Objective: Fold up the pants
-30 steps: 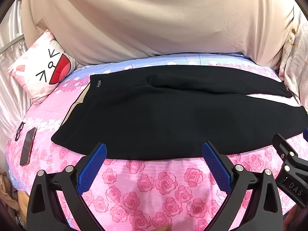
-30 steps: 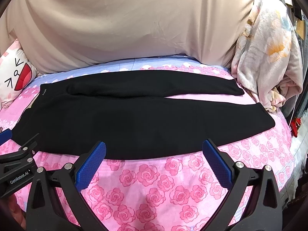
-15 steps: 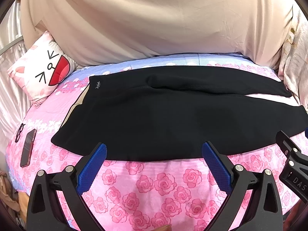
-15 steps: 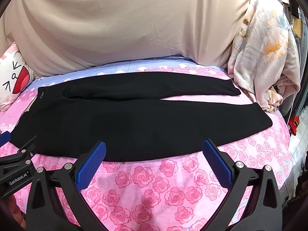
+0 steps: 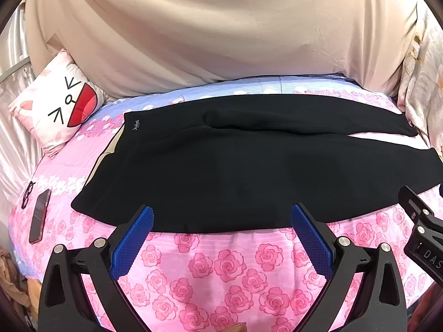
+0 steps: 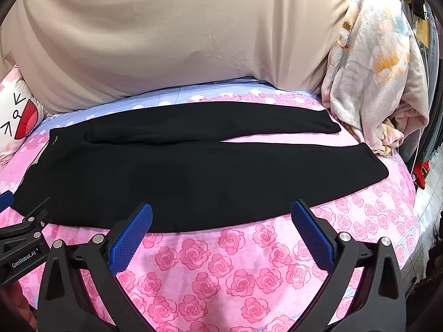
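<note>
The pants [image 5: 235,171] are laid out flat across the bed [image 5: 221,271], black against the pink rose sheet. Waistband sits at about 9 o'clock in the left view, with a tiny label [image 5: 136,125] at the far corner, and the two legs run off toward 3 o'clock. The far leg lies slightly apart from the near one, so a sliver of pink shows between them near the cuffs [image 6: 360,155]. My guess is they're spread lengthwise like this so the first fold can bring one leg over onto the other, and nothing looks folded yet.

Left tool [image 5: 221,229] hangs just short of the near edge of the pants, blue pads spread wide with nothing between them, aimed at the seat and thigh area. Right tool [image 6: 221,229] is in the same pose further along the near leg, also gaping and empty. Each one peeks into the other's view: the right at 3 o'clock in the left view, the left at 8 o'clock in the right view. So they're side by side, level, pointing across the bed toward 12 o'clock, probably lining up to pinch the near edge.

Around it: a cat pillow [image 5: 58,110] at 10 o'clock, a phone [image 5: 40,215] and glasses [image 5: 27,197] at 8 o'clock, a beige cover [image 5: 221,33] behind, and a bundled blanket [image 6: 379,63] at 2 o'clock.
</note>
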Demonstrator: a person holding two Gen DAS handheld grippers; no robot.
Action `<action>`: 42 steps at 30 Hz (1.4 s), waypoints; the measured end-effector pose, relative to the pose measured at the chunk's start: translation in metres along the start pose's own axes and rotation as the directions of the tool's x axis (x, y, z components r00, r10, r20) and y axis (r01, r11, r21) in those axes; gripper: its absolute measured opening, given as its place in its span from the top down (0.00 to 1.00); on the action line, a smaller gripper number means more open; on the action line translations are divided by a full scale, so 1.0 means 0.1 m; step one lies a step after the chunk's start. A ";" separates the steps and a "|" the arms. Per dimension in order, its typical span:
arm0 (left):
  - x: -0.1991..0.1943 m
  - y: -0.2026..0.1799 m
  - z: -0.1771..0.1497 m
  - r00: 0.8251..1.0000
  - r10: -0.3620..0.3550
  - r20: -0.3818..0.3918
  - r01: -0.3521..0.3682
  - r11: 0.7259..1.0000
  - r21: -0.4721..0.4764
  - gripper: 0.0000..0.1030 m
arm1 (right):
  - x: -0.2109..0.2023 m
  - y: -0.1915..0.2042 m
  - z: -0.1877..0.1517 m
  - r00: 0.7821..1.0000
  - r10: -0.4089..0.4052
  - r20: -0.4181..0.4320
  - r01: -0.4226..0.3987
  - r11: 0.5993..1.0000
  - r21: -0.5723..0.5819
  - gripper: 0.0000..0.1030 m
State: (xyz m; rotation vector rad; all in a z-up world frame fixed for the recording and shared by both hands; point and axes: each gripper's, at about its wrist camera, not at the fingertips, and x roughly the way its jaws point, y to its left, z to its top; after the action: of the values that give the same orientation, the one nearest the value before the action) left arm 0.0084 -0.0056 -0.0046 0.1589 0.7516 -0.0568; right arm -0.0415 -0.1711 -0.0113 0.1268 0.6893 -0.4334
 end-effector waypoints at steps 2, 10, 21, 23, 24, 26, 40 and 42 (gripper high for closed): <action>0.01 0.00 0.00 1.000 0.002 -0.001 -0.002 1.000 0.002 0.05 | 0.00 0.00 0.00 1.000 0.003 -0.001 -0.003 1.000 0.000 0.05; 0.01 -0.01 0.00 1.000 0.002 0.001 -0.002 1.000 0.003 0.05 | 0.03 -0.01 0.01 1.000 0.010 -0.006 -0.010 1.000 -0.002 0.05; 0.01 -0.02 0.02 1.000 0.006 -0.001 -0.006 1.000 0.008 0.05 | 0.05 0.03 0.00 1.000 0.014 -0.012 -0.014 1.000 -0.007 0.05; 0.02 -0.01 0.02 1.000 0.007 -0.002 -0.007 1.000 0.006 0.05 | 0.06 0.04 0.01 1.000 0.015 -0.014 -0.015 1.000 -0.011 0.05; 0.03 -0.01 0.02 1.000 0.007 -0.003 -0.007 1.000 0.005 0.05 | 0.06 0.05 0.01 1.000 0.014 -0.014 -0.014 1.000 -0.012 0.05; 0.04 -0.02 0.03 1.000 0.008 -0.005 -0.008 1.000 0.006 0.05 | 0.07 0.05 0.02 1.000 0.014 -0.014 -0.014 1.000 -0.015 0.05; 0.34 0.17 0.23 0.999 -0.024 -0.027 0.023 0.999 -0.023 0.05 | 0.31 -0.16 0.22 0.995 0.099 0.034 -0.099 0.995 -0.001 0.05; 0.46 0.36 0.36 0.998 -0.047 -0.029 0.045 0.997 -0.064 0.05 | 0.46 -0.40 0.38 0.993 0.114 0.040 -0.114 0.993 0.011 0.05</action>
State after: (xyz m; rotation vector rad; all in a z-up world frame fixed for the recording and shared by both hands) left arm 0.0698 0.0240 -0.0055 0.0826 0.7864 -0.0748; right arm -0.0050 -0.2324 -0.0103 0.1690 0.6372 -0.3302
